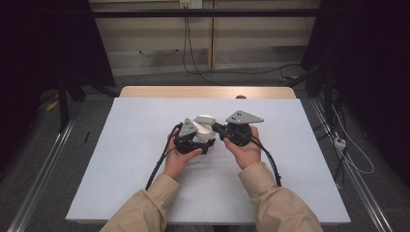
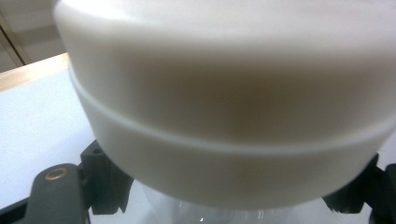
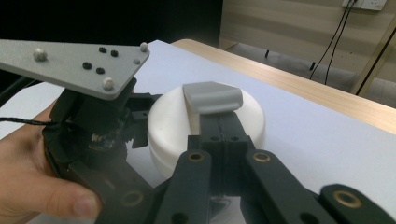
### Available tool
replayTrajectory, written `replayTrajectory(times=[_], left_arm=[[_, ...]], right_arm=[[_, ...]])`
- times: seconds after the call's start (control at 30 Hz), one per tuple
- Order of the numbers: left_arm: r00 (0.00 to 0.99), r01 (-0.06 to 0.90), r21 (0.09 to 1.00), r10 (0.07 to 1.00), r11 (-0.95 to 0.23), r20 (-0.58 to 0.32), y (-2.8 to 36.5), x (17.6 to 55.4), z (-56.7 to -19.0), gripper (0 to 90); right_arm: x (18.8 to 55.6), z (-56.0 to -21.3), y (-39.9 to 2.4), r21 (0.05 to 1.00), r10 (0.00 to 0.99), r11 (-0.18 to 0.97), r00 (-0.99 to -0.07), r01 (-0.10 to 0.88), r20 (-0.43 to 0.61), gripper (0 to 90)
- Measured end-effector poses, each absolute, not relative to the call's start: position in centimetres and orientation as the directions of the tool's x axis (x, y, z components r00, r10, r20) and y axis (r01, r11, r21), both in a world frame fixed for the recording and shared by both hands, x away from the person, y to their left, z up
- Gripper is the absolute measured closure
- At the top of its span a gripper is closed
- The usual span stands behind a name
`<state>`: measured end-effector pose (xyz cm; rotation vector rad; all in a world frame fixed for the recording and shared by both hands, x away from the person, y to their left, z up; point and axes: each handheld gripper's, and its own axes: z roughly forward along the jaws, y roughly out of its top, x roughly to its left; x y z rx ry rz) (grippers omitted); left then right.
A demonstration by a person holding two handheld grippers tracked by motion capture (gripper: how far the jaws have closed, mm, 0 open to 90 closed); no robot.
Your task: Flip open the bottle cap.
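A: Jar [image 1: 202,134], that is the thing in hand here, with a broad white lid [image 3: 205,122] on top. It sits near the middle of the white table [image 1: 121,159], between the two hands and a little on the near side of centre.

B: Which claw has it?

A: The left gripper [image 1: 191,138] holds it from the left. In the left gripper view the white lid [image 2: 224,102] sits right up against the camera, with a clear glass body just below it and the black jaws at either side of that body, pinching the jar.

B: And the other one?

A: The right gripper [image 3: 212,99] comes in from the right, its jaws pressed together with no gap between them. Its grey tips lie on the top of the lid; whether they press on it or only rest there, I cannot tell.

B: Is the jar upright?

A: In the high view the lid looks tilted, its flat top turned somewhat toward the far side. In the right gripper view the grey plate [image 3: 70,60] of the left gripper is just left of the lid, with the left hand [image 3: 37,182] wrapped round that gripper's body.

B: And the hands?

A: Close together, the right hand [image 1: 246,147] just right of the jar, both sleeves [image 1: 270,203] tan.
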<state>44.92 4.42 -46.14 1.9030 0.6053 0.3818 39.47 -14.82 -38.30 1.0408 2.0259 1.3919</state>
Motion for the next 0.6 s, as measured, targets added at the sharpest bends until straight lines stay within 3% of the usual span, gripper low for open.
replayTrajectory(times=[0.6], left_arm=[[0.821,0.231,0.918,0.571,-0.323,-0.006,4.45,44.95,-46.13,18.7]], right_arm=[[40.36,-37.57,-14.03,0.928,0.797,0.207,-0.603,0.31,0.023,90.0]])
